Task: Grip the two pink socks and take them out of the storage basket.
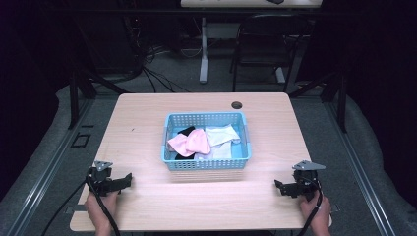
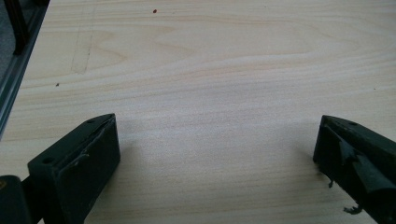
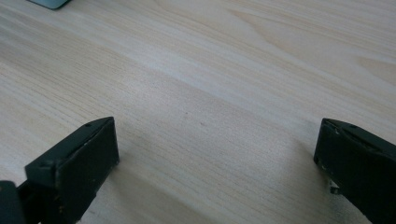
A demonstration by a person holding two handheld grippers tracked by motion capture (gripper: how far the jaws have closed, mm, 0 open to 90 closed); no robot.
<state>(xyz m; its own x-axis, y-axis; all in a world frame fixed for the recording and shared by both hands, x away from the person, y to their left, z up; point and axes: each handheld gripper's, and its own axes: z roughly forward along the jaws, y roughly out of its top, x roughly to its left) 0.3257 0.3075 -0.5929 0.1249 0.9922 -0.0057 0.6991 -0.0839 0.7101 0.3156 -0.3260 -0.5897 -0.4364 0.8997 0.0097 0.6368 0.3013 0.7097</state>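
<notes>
Blue perforated basket (image 1: 206,162) sits mid-table on the light wood table (image 1: 147,206), slightly toward the far side, well apart from both grippers. Inside it: a pink cloth (image 1: 189,142) on the left half, lying over a black cloth (image 1: 186,131) that pokes out at the far-left corner and again at the near wall, and a white cloth (image 1: 220,135) on the right half, touching the pink one. Left gripper (image 1: 127,179) rests low over the table near the near-left corner, held by the left hand (image 1: 101,204), jaws pointing right toward the centre; its cable trails off the near edge. Right gripper (image 1: 278,187) is near the near-right corner in the right hand (image 1: 314,209), jaws pointing left (roughly mirroring the other one). Grey three-cornered plate visible on top of each. Left gripper view: both black jaws spread wide, one at each side of the frame, only bare wood grain between them, nothing pinched; table edge and a dark frame rail at upper left. Right gripper view: same story, jaws spread wide over bare table with nothing between them; a sliver of the basket's blue corner at top left. Small round hole (image 1: 237,104) in the tabletop beyond the basket, near the far edge. Chair (image 1: 263,44) and desk legs on the floor behind the table.
</notes>
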